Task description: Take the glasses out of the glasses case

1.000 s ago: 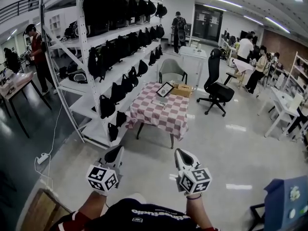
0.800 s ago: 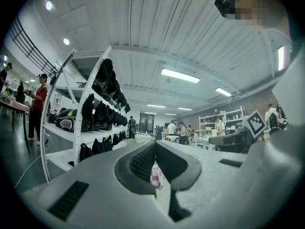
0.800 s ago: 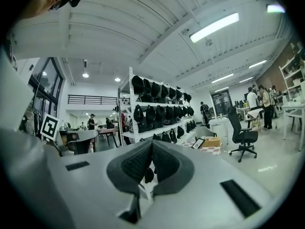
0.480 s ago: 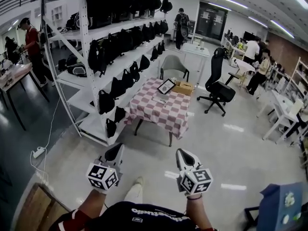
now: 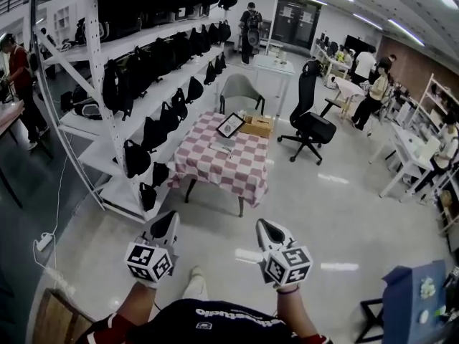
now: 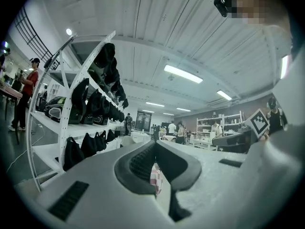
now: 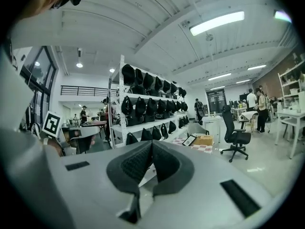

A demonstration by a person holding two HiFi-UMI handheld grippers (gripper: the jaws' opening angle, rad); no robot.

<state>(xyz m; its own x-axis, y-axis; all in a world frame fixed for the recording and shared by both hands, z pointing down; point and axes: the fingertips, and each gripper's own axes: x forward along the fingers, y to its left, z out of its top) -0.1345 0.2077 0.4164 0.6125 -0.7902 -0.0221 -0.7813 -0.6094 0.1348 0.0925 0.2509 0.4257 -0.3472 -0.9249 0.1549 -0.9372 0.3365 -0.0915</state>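
Hovering over glossy floor (image 5: 344,213), two tongs: left gripper (image 5: 166,226) and right gripper (image 5: 268,228), both pressed together, empty; one checkered table (image 5: 215,170) well ahead beside one bag-filled rack (image 5: 93,130), glasses case there too small to discern.

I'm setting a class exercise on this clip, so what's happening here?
A person holds a gripper in each hand over the floor. The left gripper and the right gripper are both shut and empty. The checked-cloth table stands some way ahead, beside a rack of black bags. The task has not begun; the things on the table are too small to name.
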